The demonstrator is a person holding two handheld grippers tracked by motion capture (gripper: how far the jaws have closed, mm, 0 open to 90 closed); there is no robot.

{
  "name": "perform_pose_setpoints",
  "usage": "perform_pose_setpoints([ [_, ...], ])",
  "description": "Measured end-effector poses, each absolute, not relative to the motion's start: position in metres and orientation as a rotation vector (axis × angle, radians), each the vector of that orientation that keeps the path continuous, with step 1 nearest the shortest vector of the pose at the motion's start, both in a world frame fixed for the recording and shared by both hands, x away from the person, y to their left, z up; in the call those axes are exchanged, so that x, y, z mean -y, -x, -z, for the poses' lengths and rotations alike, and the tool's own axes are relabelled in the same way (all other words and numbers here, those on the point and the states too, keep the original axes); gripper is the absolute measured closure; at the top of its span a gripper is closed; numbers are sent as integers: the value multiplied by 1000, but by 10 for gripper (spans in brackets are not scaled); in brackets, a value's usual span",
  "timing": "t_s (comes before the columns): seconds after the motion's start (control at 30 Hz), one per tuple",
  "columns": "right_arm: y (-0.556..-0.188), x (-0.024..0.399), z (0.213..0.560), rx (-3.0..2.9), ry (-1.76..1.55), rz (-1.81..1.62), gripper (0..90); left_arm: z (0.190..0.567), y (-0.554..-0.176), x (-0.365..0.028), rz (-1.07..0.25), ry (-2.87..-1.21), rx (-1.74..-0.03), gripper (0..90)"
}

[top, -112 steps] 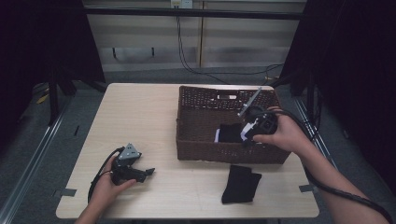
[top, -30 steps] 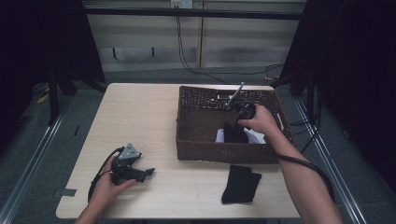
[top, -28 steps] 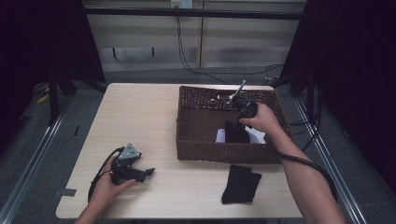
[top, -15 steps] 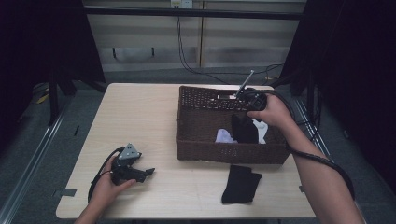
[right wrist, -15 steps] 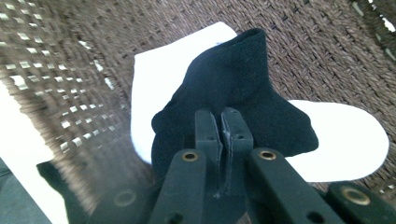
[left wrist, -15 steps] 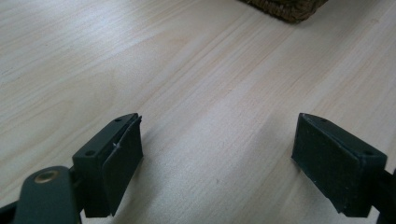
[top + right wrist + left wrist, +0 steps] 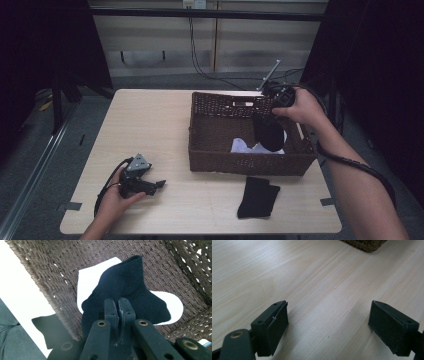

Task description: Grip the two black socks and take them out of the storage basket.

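Note:
My right gripper point(image 7: 274, 112) hangs over the right part of the brown wicker basket point(image 7: 215, 150), shut on a black sock point(image 7: 270, 134) that dangles from it. In the right gripper view the jaws pinch the black sock point(image 7: 130, 290) above white socks point(image 7: 87, 280) on the basket floor point(image 7: 160, 262). White socks point(image 7: 242, 146) lie in the basket. Another black sock point(image 7: 258, 196) lies flat on the table in front of the basket. My left gripper point(image 7: 159, 184) rests on the table at the front left, open, with bare wood point(image 7: 327, 312) between its pads.
The light wooden table point(image 7: 145, 125) has free room left of the basket. A basket corner point(image 7: 367, 243) appears far off in the left gripper view. Dark curtains and a cable point(image 7: 200, 45) stand behind the table.
My right gripper has risen out of the basket with the black sock hanging from it. The left gripper has stayed in place.

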State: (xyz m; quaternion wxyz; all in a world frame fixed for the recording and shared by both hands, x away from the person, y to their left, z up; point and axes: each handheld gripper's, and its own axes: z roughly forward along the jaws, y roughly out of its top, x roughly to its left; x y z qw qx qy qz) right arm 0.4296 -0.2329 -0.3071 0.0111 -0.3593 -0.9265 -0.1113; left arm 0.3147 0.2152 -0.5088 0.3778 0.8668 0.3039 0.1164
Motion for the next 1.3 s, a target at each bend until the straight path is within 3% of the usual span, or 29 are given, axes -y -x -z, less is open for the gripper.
perform_pose_setpoints([
  [0.8, -385, 229, 248, 2968, 992, 424, 869, 509, -315, -215, -303, -2217, -773, 152],
  [1.07, -362, 216, 253, 2972, 870, 429, 869, 509, -315, -215, -299, -2215, -777, 153],
  [1.3, -334, 194, 281, 2952, 711, 441, 868, 509, -315, -215, -306, -2219, -771, 153],
])
